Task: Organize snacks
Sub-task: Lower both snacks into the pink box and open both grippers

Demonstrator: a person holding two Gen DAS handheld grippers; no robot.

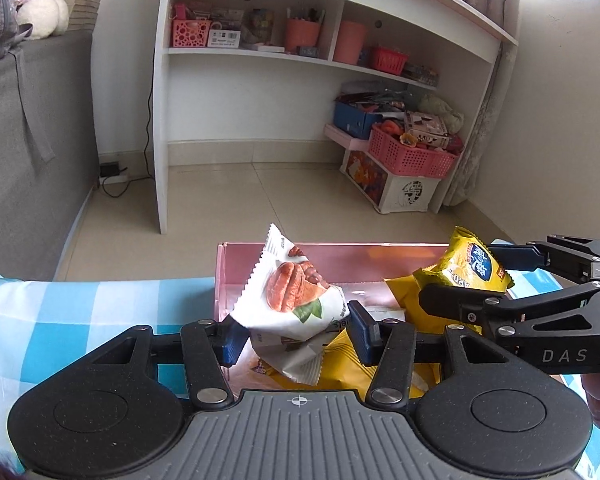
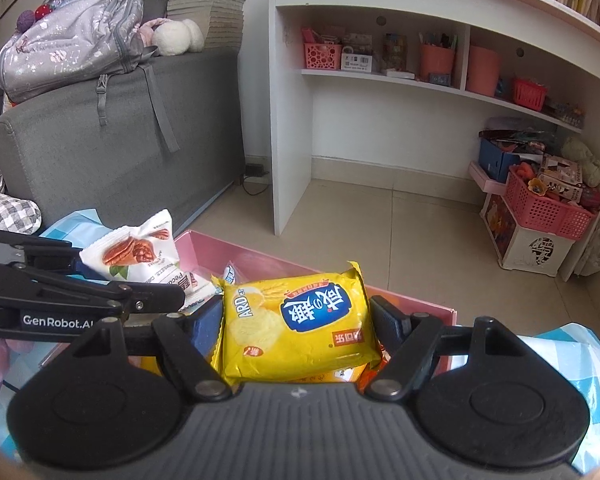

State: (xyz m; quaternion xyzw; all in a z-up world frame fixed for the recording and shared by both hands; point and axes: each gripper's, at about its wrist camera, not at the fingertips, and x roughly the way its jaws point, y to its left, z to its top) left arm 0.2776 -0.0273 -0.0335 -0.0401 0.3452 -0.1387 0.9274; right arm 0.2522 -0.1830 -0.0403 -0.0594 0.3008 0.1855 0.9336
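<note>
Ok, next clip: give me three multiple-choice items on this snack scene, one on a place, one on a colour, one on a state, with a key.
1. Where is the left gripper holding the white pecan packet?
A. Over the pink box
B. On the desk shelf
C. On the floor tiles

2. What colour is the biscuit packet in the right gripper?
A. Red
B. Yellow
C. Green

3. What is the state of the right gripper?
A. Open and empty
B. Shut on the biscuit packet
C. Resting on the sofa

Key:
1 A: the left wrist view shows the packet above the pink box, whose far wall stands behind it.
2 B: the wrapper is yellow with a blue label in the right wrist view.
3 B: both fingers press the packet's sides.
</note>
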